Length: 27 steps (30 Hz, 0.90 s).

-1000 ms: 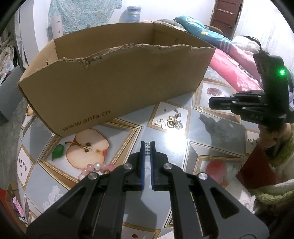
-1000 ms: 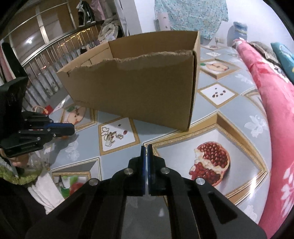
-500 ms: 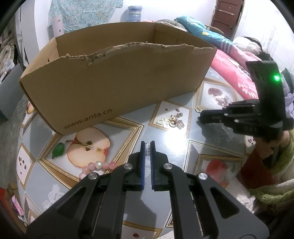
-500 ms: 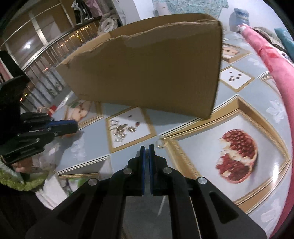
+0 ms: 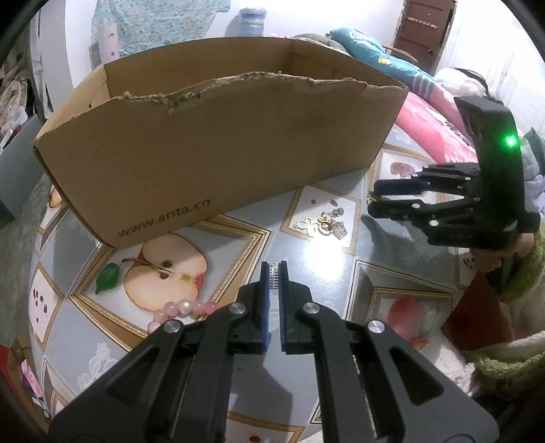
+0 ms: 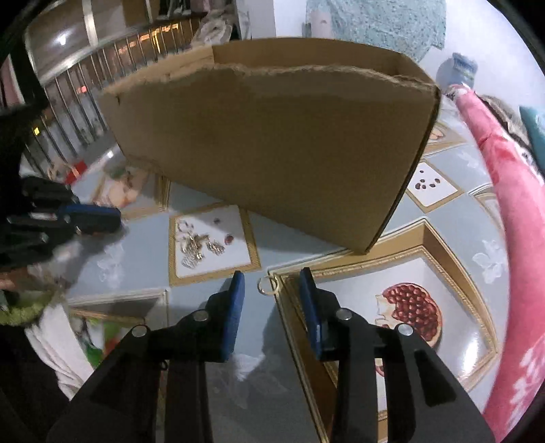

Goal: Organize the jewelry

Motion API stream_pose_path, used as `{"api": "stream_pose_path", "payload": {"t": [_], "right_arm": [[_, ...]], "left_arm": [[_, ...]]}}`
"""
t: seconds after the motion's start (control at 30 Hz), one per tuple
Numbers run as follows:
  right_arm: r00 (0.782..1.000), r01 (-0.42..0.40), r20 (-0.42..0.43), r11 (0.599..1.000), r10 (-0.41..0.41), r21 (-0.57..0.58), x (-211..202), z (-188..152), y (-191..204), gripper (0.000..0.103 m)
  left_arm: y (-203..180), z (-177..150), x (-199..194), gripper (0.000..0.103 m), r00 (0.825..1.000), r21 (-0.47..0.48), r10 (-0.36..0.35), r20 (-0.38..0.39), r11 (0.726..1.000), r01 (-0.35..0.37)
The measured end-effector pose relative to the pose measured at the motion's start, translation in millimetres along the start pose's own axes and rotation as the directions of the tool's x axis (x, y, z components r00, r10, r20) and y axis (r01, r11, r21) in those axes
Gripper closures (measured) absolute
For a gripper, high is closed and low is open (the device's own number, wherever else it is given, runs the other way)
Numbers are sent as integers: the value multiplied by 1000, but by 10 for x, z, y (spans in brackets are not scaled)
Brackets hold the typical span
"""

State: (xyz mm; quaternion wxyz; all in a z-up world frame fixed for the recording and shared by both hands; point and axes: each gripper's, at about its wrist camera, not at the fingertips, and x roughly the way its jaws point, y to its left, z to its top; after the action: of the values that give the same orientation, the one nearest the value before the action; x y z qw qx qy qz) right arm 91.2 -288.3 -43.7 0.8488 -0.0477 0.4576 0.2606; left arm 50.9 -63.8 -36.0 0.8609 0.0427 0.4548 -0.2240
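**Jewelry sorting barely begun: one piece in hand, one ring lined up, the rest loose**

The left gripper (image 5: pixel 273 272) has its fingers pinched narrow on a small silver rhinestone piece (image 5: pixel 273 276), which shows as a thin sparkling strip at the tips. It hangs above the surface (image 5: pixel 316 262), not yet over the cardboard box (image 5: pixel 218 146).

The right gripper (image 6: pixel 271 289) points down at a single gold ring (image 6: pixel 268 285) that lies flat on the surface between its blue fingers (image 6: pixel 235 303). The jaws are opening and the pads stand clear of the ring on both sides, so nothing is gripped there yet.

A cluster of gold and silver trinkets (image 5: pixel 323 223) sits on a white tile-print panel just in front of the box, and a pink and white bead bracelet (image 5: pixel 184 308) lies near the printed apple, partly hidden behind the left gripper. What is inside the box cannot be seen, since its torn front wall blocks the view. Judging by how much lies outside, most of the work appears to be left: the held piece, the ring, the cluster and the bracelet all need a place.

The surface is a round table under a glossy grey-blue cloth printed with gold-framed fruit pictures, among them a pomegranate (image 6: pixel 412 315). Lamp glare sits on it. Around it are pink and teal bedding (image 5: pixel 429 112), a brown door (image 5: pixel 422 41), a blue jar (image 5: pixel 252 20) and a metal railing (image 6: pixel 85 88). Green fleecy sleeves (image 5: pixel 524 269) show at the edges.
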Motion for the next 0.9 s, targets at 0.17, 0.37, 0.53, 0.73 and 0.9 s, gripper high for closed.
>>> {"api": "stream_pose_path", "payload": {"t": [0.17, 0.37, 0.53, 0.73, 0.9], "right_arm": [[987, -158, 0, 984, 158, 81, -26, -61, 21, 70], [997, -77, 25, 996, 76, 35, -155, -82, 55, 70], [1000, -21, 2, 996, 21, -83, -65, -20, 157, 70], [999, -29, -19, 988, 27, -153, 12, -16, 181, 87], [998, -61, -15, 990, 59, -124, -2, -28, 152, 91]], "left_arm": [[25, -1, 27, 99, 1000, -7, -2, -9, 1000, 2], [17, 9, 49, 99, 1000, -1, -7, -12, 1000, 7], [18, 8, 48, 99, 1000, -1, -7, -11, 1000, 7], [15, 5, 45, 99, 1000, 2, -6, -11, 1000, 6], [14, 7, 37, 99, 1000, 0, -5, -8, 1000, 5]]}}
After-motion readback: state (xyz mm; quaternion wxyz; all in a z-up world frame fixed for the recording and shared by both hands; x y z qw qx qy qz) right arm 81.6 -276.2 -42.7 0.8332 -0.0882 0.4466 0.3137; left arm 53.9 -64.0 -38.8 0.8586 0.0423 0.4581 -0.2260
